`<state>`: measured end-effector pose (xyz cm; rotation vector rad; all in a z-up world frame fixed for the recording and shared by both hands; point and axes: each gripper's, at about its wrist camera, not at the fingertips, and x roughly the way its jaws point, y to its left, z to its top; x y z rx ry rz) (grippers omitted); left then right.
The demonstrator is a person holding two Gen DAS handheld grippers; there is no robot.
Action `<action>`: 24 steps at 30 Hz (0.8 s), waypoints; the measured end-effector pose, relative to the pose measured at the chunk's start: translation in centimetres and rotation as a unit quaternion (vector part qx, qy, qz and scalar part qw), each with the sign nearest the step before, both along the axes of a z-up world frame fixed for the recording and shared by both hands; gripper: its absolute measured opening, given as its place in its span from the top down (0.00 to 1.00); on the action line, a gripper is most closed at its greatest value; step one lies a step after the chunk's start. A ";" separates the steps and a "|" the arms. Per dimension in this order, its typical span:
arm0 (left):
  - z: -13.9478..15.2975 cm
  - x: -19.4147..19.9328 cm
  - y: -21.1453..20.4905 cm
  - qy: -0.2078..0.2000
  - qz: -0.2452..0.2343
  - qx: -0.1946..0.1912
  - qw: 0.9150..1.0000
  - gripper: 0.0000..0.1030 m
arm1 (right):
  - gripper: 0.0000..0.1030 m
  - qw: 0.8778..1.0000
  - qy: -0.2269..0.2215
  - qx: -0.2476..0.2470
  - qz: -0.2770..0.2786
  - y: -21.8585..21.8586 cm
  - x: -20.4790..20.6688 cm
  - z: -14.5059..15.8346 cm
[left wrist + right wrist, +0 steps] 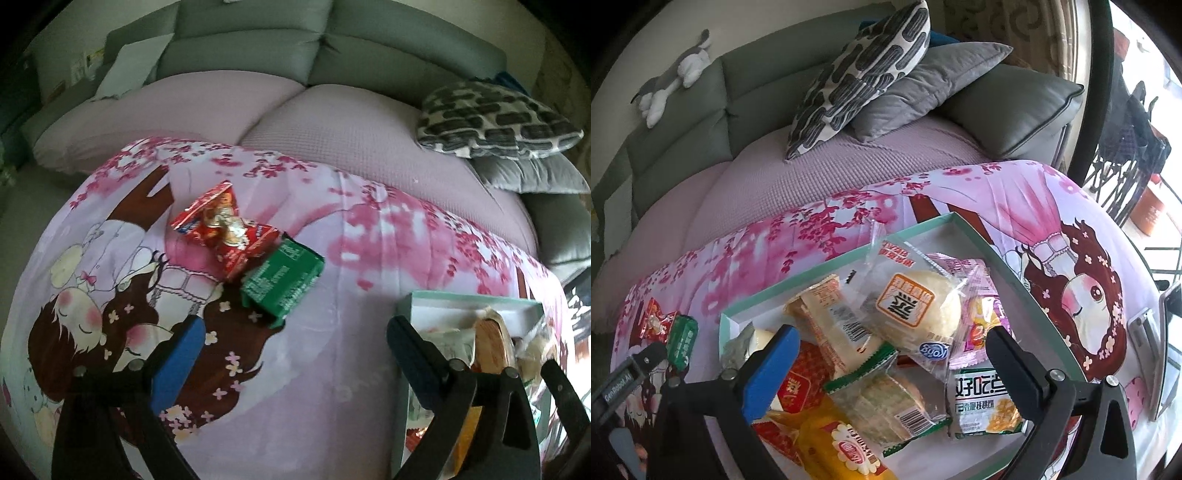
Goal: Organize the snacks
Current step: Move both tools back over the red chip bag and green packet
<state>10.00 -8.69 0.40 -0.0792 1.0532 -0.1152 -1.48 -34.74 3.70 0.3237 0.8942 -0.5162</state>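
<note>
A red snack packet and a green packet lie touching on the pink cartoon-print blanket. My left gripper hangs open over the blanket just in front of them, nothing between its fingers. To its right stands a shallow mint-rimmed box. In the right wrist view that box holds several wrapped snacks, among them a round bun and a yellow packet. My right gripper is open above this pile, gripping nothing. The red packet and green packet show left of the box.
The blanket covers a padded surface in front of a grey-green sofa. A black-and-white patterned cushion and grey cushions lie at the back right. A plush toy rests on the sofa back. A flat silver device sits at the blanket's right edge.
</note>
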 end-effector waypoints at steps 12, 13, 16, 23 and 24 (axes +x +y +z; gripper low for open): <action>0.2 0.4 1.0 0.002 0.005 -0.008 1.000 0.00 | 0.00 1.000 -0.011 -0.014 0.022 1.5 0.3 0.7; 0.2 0.5 1.2 0.002 0.001 0.001 1.000 0.00 | 0.00 1.000 -0.014 -0.015 0.023 1.7 0.2 0.9; 0.8 0.6 2.0 -0.003 0.000 0.018 1.000 0.00 | 0.00 0.999 -0.028 -0.019 0.031 2.4 0.1 1.9; 2.6 0.7 4.7 -0.027 0.022 0.031 0.999 0.00 | 0.00 0.996 -0.046 -0.026 0.069 5.2 0.5 3.1; 2.8 0.8 5.1 -0.028 0.024 0.033 0.999 0.00 | 0.00 0.996 -0.047 -0.026 0.074 5.6 0.6 3.2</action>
